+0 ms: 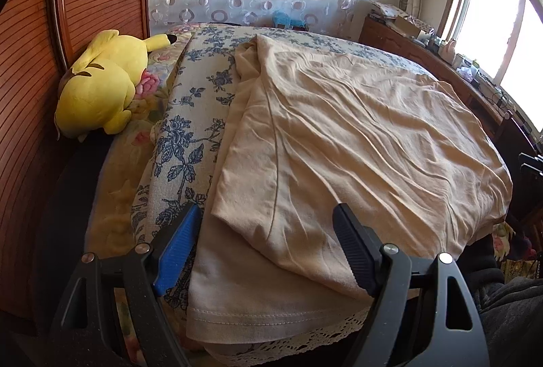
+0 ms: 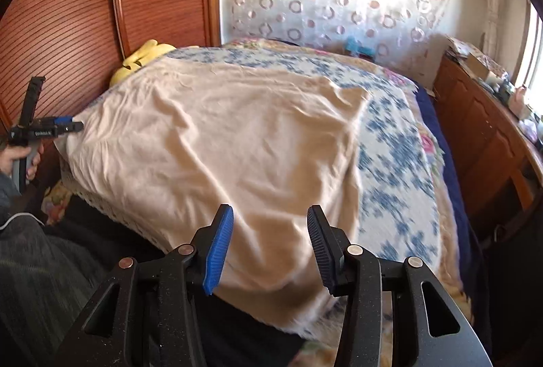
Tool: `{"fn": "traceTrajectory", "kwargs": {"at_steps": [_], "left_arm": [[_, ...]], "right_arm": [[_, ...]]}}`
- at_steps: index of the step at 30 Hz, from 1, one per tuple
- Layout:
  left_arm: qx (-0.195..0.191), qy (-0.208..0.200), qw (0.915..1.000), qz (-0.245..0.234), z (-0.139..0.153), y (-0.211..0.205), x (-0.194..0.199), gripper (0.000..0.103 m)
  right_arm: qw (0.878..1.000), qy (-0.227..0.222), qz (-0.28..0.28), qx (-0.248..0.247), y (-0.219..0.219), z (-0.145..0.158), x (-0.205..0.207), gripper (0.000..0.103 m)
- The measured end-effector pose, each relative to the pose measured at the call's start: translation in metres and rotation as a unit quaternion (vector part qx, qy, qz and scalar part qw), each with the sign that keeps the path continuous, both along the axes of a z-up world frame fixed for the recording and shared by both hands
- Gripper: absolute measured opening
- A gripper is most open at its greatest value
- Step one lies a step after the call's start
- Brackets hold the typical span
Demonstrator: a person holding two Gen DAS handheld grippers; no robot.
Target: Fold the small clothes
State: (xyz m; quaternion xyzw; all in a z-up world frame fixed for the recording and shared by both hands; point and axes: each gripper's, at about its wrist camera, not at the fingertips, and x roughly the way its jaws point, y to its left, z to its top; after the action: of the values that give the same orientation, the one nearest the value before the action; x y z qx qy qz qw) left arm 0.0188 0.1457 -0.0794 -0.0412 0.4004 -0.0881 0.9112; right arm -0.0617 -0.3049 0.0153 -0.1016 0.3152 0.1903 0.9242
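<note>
Between the left gripper's [image 1: 266, 221] spread fingers lies the folded edge of the shirt [image 1: 356, 136], flat on the bed [image 1: 190, 116] ahead. Over the shirt's near hem, the right gripper [image 2: 270, 224] hovers with fingers apart, holding nothing, angled down.

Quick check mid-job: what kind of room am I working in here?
Most likely a home bedroom. The cream shirt lies spread on a bed with a blue floral cover, a yellow plush toy sits beside it, and a cluttered wooden dresser stands under a window.
</note>
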Motion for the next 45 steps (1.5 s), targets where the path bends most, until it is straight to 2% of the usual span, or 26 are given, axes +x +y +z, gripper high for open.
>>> {"fn": "traceTrajectory", "kwargs": {"at_steps": [5, 6, 8, 9, 11, 13, 18, 24, 29, 31, 36, 41, 45], "left_arm": [[0.004, -0.006, 1.0000, 0.004, -0.001, -0.001, -0.002, 0.080], [0.007, -0.009, 0.9999, 0.007, -0.001, -0.001, -0.003, 0.078], [0.018, -0.016, 0.9996, 0.014, -0.001, -0.003, -0.006, 0.058], [0.019, -0.017, 0.9995, 0.016, -0.001, -0.003, -0.006, 0.052], [0.011, -0.016, 0.9996, 0.021, 0.000, 0.001, -0.007, 0.022], [-0.009, -0.013, 0.9997, 0.017, 0.002, 0.004, -0.008, 0.007], [-0.031, -0.046, 0.9984, -0.011, 0.029, -0.007, -0.013, 0.006], [-0.049, -0.088, 0.9909, -0.089, 0.078, -0.055, -0.003, 0.006], [-0.070, -0.104, 0.9747, -0.185, 0.115, -0.122, 0.017, 0.005], [-0.065, -0.110, 0.9643, -0.232, 0.130, -0.160, 0.024, 0.005], [-0.057, -0.111, 0.9430, -0.309, 0.158, -0.230, 0.038, 0.005], [-0.049, -0.101, 0.9306, -0.348, 0.168, -0.280, 0.049, 0.006], [-0.049, -0.081, 0.9211, -0.378, 0.165, -0.316, 0.053, 0.006]], "right_arm": [[1.000, -0.011, 0.008, 0.016, 0.009, -0.003, 0.007, 0.049], [1.000, -0.013, 0.008, 0.017, 0.010, -0.003, 0.009, 0.049], [1.000, -0.017, 0.005, 0.023, 0.011, -0.004, 0.013, 0.050], [0.999, -0.018, 0.004, 0.026, 0.011, -0.004, 0.014, 0.050], [0.999, -0.020, 0.001, 0.035, 0.011, -0.004, 0.017, 0.050], [0.999, -0.022, -0.001, 0.040, 0.011, -0.005, 0.019, 0.051], [0.999, -0.022, -0.012, 0.047, 0.012, -0.009, 0.022, 0.051], [0.998, -0.026, -0.029, 0.058, 0.001, -0.009, 0.024, 0.051], [0.996, -0.030, -0.047, 0.068, -0.015, -0.011, 0.025, 0.051], [0.996, -0.030, -0.053, 0.070, -0.021, -0.013, 0.025, 0.051], [0.994, -0.037, -0.066, 0.076, -0.035, -0.013, 0.023, 0.051], [0.992, -0.041, -0.084, 0.088, -0.057, -0.018, 0.019, 0.051], [0.989, -0.039, -0.101, 0.099, -0.073, -0.022, 0.019, 0.051]]}}
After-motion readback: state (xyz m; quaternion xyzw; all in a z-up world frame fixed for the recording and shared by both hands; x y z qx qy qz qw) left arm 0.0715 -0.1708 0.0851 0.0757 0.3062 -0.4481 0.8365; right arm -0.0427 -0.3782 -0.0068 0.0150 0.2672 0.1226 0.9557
